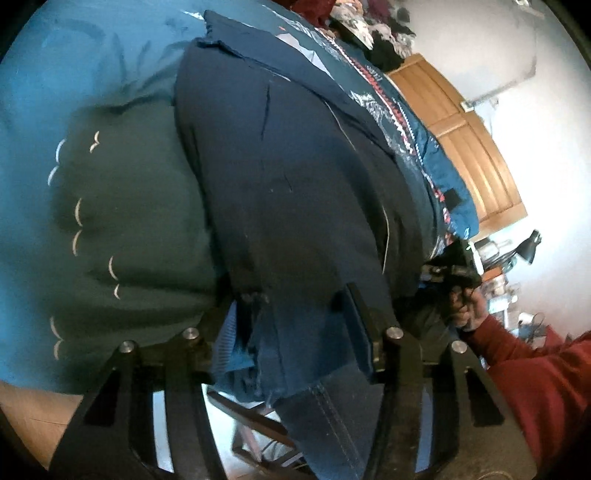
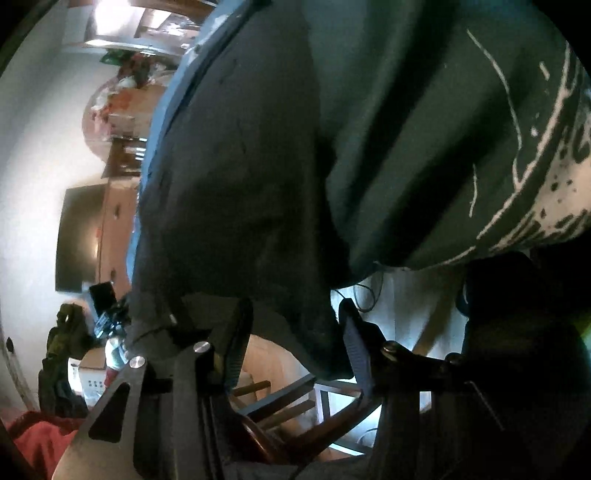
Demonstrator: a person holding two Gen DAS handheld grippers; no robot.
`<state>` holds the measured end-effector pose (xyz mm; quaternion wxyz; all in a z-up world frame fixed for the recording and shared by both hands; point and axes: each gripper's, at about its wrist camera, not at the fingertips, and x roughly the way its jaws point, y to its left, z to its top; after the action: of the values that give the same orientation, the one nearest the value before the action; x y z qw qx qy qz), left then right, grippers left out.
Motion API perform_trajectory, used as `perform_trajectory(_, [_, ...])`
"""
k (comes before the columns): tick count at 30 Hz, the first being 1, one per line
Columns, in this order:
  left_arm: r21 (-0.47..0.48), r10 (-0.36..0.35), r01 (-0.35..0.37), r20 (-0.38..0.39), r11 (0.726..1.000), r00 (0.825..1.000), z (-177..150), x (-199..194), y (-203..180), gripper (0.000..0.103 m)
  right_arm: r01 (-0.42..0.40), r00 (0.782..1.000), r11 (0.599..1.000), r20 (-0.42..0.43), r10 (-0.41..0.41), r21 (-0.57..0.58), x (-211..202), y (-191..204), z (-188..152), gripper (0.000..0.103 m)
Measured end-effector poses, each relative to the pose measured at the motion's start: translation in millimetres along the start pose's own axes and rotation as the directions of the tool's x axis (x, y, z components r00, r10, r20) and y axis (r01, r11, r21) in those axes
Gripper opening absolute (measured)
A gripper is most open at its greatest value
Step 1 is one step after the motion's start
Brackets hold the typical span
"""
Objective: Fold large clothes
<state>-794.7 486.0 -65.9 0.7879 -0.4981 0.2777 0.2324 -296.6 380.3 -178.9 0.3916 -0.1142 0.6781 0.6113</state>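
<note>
- You are pinching the navy garment (image 1: 280, 206) at its hem between the left gripper (image 1: 299, 314) jaws, which are closed down onto the cloth.
- Your right gripper (image 2: 295, 328) jaws are standing partly open, with the garment's dark edge (image 2: 236, 206) hanging between them; a firm grip is not visible.
- Judging by this, you are mid-fold: next, close the right jaws and carry both corners over evenly.
- Beyond the jaws, white print (image 2: 554, 177) is showing, unreadable.

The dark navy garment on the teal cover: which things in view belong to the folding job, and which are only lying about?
Belongs to the job:
- dark navy garment
- left tool, with cloth between its fingers
- right tool, at the garment's edge

Only lying about:
- teal cover
- pile of clothes
- wooden door
- chair
</note>
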Motion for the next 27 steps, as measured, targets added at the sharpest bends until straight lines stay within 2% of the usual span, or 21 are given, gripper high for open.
perform_trajectory(5, [-0.013, 0.008, -0.008, 0.024, 1.0, 1.0, -5.9, -6.2, 0.3, 0.055, 0.032, 0.999, 0.999, -0.005, -0.032, -0.024, 2.3, 2.5, 0.3, 0.054])
perform_trajectory(12, [-0.007, 0.015, -0.015, 0.036, 1.0, 0.999, -8.5, -6.0, -7.6, 0.053, 0.008, 1.0, 0.997, -0.017, -0.009, -0.075, -1.8, 15.7, -10.7, 0.054])
perform_trajectory(21, [-0.035, 0.006, -0.004, 0.066, 0.999, 0.998, -8.8, -1.2, -3.1, 0.054, 0.014, 1.0, 0.997, 0.003, -0.014, -0.079, -7.2, 19.3, -15.6, 0.054])
perform_trajectory(22, [-0.037, -0.004, 0.006, 0.067, 0.999, 0.998, -8.7, -0.8, -3.6, 0.049, 0.021, 1.0, 0.996, 0.007, -0.02, -0.082, -8.3, 20.3, -16.3, 0.052])
perform_trajectory(23, [-0.047, -0.027, 0.032, 0.091, 0.998, 0.995, -8.5, -1.1, -5.1, 0.038, 0.043, 0.999, 0.995, 0.016, -0.042, -0.093, -10.4, 24.2, -17.5, 0.033])
perform_trajectory(24, [-0.045, -0.047, 0.052, 0.107, 0.998, 0.993, -8.5, -2.8, -11.6, 0.011, 0.047, 0.999, 0.993, 0.023, -0.045, -0.106, -13.5, 28.8, -18.5, 0.014])
perform_trajectory(27, [-0.014, -0.117, 0.121, 0.175, 0.993, 0.978, -2.6, -17.5, -34.9, 0.01, 0.007, 0.996, 0.989, 0.084, 0.005, -0.15, -36.8, 56.1, -23.2, 0.013])
